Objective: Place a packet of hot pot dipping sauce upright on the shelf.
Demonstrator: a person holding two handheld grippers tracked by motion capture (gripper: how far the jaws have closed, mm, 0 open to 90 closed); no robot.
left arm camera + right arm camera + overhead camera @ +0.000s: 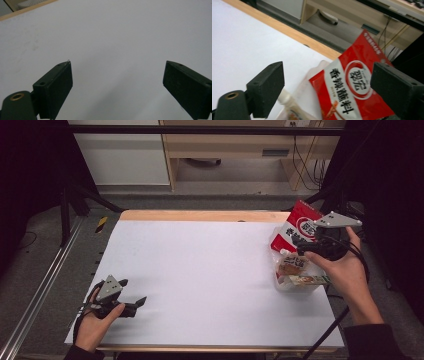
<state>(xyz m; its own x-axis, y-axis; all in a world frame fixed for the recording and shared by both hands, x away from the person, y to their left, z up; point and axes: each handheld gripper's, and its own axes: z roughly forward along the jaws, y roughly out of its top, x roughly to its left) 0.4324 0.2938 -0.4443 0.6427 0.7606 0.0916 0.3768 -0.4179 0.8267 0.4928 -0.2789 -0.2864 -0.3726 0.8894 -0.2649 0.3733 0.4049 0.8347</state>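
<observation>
Red seasoning packet [298, 227] standing in clear tub [295, 282] at right of high view, right gripper [305, 251] just above it, jaws released, left gripper [134, 306] lower left, 2 jaws spread over white table [200, 270]

Bright tabletop, dark surroundings (soft shadows)

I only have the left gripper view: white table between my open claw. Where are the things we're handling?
Observer: At the table's far right, a red packet stands in a clear container.
Operator: Where is the right claw?
Observer: The right claw hovers over that container, open, with the packet between its jaws.
Operator: Anything else inside?
Observer: Smaller snack packets lie in it beside the red one.
</observation>
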